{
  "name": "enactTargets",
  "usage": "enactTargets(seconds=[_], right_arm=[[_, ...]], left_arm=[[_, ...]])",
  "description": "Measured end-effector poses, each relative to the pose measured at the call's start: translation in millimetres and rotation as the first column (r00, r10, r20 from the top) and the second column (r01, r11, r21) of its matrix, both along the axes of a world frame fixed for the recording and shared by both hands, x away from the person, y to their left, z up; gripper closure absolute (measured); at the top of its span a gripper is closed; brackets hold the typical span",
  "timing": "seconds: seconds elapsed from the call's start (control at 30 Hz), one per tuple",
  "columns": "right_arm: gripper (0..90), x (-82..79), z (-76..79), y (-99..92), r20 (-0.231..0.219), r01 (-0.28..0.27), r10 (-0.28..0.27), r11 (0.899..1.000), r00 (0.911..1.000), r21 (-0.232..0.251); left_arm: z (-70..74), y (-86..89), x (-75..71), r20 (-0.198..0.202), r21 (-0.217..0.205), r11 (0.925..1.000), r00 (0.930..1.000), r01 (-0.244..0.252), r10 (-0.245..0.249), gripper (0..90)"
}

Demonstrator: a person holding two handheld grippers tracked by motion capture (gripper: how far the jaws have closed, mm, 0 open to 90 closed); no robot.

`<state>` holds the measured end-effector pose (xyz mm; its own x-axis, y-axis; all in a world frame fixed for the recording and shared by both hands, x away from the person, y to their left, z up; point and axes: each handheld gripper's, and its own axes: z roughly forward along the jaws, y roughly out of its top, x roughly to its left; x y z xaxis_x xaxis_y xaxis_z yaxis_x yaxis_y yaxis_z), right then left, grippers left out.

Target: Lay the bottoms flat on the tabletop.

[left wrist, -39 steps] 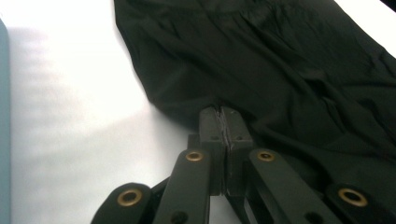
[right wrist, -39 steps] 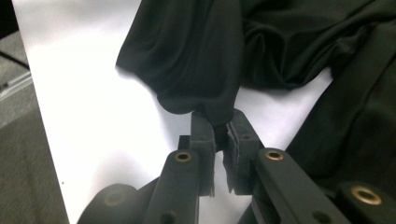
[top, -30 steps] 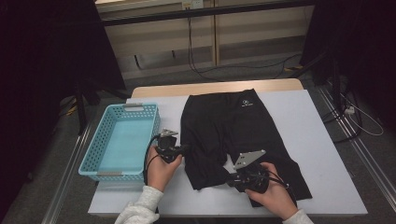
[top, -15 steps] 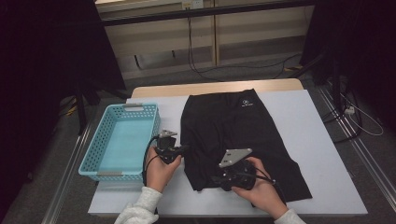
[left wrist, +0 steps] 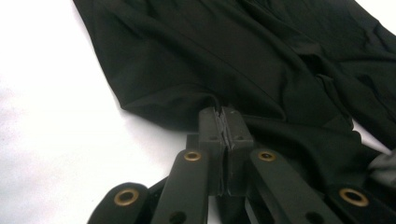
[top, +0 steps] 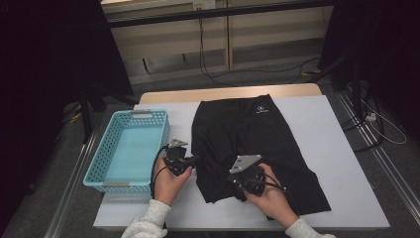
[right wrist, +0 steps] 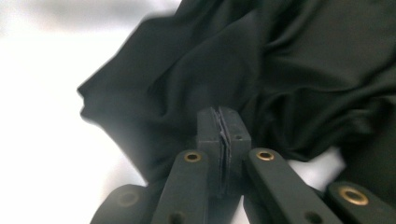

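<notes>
my left tool [left wrist: 223, 122] pinches the edge of the black shorts [top: 257, 139] lying right in front of it on the white tabletop [top: 341, 158]. my right tool [right wrist: 223, 122] has just been closing and now grips their cloth too.

tool [right wrist: 223, 122] jaws pinched together, black garment [right wrist: 299, 70]

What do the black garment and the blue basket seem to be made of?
Garment: probably a thin, stretchy knit fabric with a matte finish; it drapes in soft folds and bunches at the claws. Basket: most likely moulded plastic, smooth and slightly glossy; its walls show a regular grid of holes and a rigid rim.
</notes>
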<state>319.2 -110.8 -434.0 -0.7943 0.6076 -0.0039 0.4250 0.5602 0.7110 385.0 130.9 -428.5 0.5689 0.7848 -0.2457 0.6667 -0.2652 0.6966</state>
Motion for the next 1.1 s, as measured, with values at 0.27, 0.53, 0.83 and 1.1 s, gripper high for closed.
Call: enactTargets(seconds=[0.27, 0.53, 0.83, 1.1], right_arm=[[88.8, 8.5, -6.3, -21.8, -0.02, 0.107, -0.106, 0.994, 0.9941, 0.006], [87.9, 9.3, -12.9, -20.0, -0.042, 0.103, -0.104, 0.995, 0.9937, -0.016], [88.1, 12.3, -0.1, -28.9, -0.035, 0.129, -0.127, 0.989, 0.9913, 0.067], [89.4, 22.1, -4.8, -42.3, -0.063, 0.204, -0.2, 0.975, 0.9779, 0.083]], left_arm=[[-4.9, -3.7, 1.6, 0.001, 0.001, 0.9999, 0.9999, 0.017, -0.017, 87.3], [0.4, 2.1, -5.6, 0.012, -0.069, 0.9944, 0.9968, 0.08, -0.079, 62.0], [6.5, 6.4, -28.9, 0.06, -0.073, 0.985, 0.9865, 0.156, -0.152, 45.5], [-2.2, -2.0, -46.3, 0.051, -0.037, 0.9707, 0.9706, 0.237, -0.235, 48.1]])
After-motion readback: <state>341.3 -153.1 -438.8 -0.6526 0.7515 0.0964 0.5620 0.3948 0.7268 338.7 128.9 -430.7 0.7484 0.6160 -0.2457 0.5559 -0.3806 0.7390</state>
